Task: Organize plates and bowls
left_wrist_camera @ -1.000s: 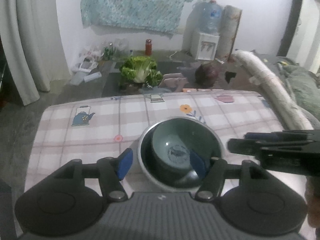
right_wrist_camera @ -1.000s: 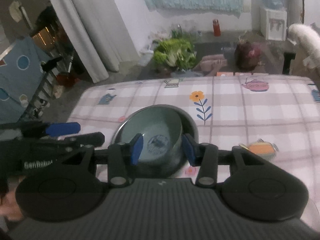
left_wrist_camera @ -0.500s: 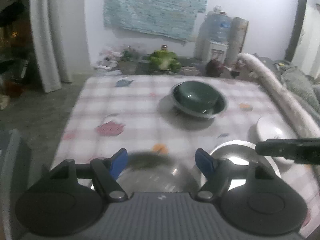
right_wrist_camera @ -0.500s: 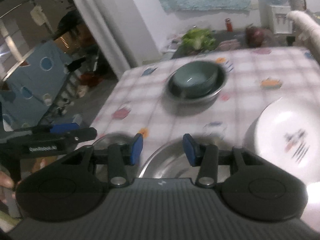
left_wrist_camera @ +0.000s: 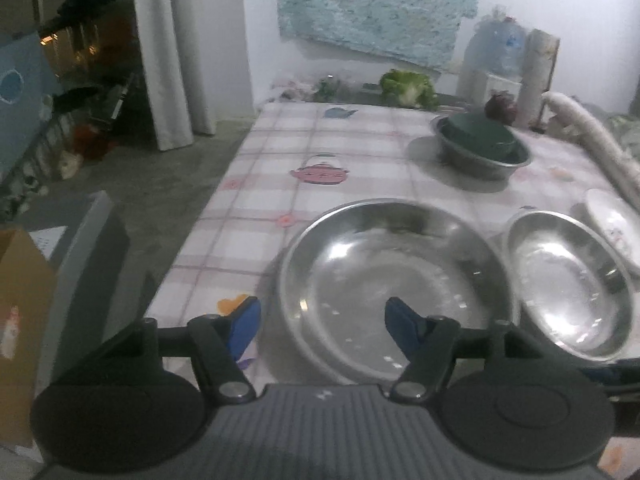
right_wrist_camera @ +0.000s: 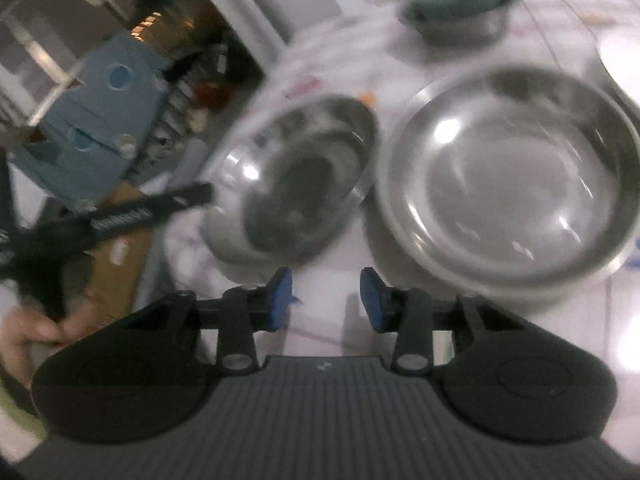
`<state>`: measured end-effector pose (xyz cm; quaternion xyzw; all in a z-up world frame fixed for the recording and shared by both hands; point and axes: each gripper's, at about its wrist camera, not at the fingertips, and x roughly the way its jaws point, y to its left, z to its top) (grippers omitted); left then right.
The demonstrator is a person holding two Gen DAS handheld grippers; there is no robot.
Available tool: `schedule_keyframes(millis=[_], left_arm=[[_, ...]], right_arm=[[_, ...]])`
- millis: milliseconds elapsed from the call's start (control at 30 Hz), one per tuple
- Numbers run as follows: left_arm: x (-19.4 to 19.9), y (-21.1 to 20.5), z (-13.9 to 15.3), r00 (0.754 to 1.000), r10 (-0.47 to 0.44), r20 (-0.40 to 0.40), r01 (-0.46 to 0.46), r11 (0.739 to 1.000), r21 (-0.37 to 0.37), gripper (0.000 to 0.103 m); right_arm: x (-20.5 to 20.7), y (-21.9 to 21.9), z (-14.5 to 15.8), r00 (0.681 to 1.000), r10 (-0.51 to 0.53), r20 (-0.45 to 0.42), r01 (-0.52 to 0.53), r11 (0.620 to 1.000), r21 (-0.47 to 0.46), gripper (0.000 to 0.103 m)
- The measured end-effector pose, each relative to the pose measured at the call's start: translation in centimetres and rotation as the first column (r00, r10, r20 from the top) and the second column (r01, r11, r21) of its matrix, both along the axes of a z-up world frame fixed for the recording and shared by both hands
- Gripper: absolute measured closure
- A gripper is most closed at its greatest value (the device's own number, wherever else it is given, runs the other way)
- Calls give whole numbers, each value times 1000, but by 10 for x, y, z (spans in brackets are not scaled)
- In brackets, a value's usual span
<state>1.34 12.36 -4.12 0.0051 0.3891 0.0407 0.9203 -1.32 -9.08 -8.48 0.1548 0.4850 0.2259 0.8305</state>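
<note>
item: large steel bowl (left_wrist_camera: 394, 288), near table edge, empty, upright; landmark for entries below.
left gripper (left_wrist_camera: 320, 322): jaws spread wide, holding nothing; blue pads straddle near-left rim of large steel bowl, likely lining up rim grasp.
right gripper (right_wrist_camera: 325, 300): jaws apart, empty, over bare cloth just before large steel bowl; view blurred.
small steel bowl (left_wrist_camera: 568, 284): just right of large steel bowl, likely next for nesting.
green bowl (left_wrist_camera: 480, 134): beyond large steel bowl, nested in steel basin (left_wrist_camera: 486, 160), stack apparently begun.
white plate (left_wrist_camera: 612, 226): far right, separate.

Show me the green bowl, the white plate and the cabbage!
green bowl (left_wrist_camera: 482, 134), left wrist view, on its dark outer side.
white plate (left_wrist_camera: 612, 226), left wrist view, on its inside face.
cabbage (left_wrist_camera: 408, 86), left wrist view, on its leaves.
</note>
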Motion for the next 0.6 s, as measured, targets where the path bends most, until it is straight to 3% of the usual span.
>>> schedule_keyframes(millis=[200,433,600], left_arm=[[9,10,-7,999,33,-7,-33,999,8,46],[27,13,-11,999,20,-31,-20,1000,19,52],[42,16,-17,997,31,-68,-30,999,23,52]], right_arm=[[11,-20,-13,995,-96,-28,95,995,-42,71],[48,-27,-14,991,-136,10,136,988,-69,71],[77,-29,-9,987,-159,-15,159,985,69,70]])
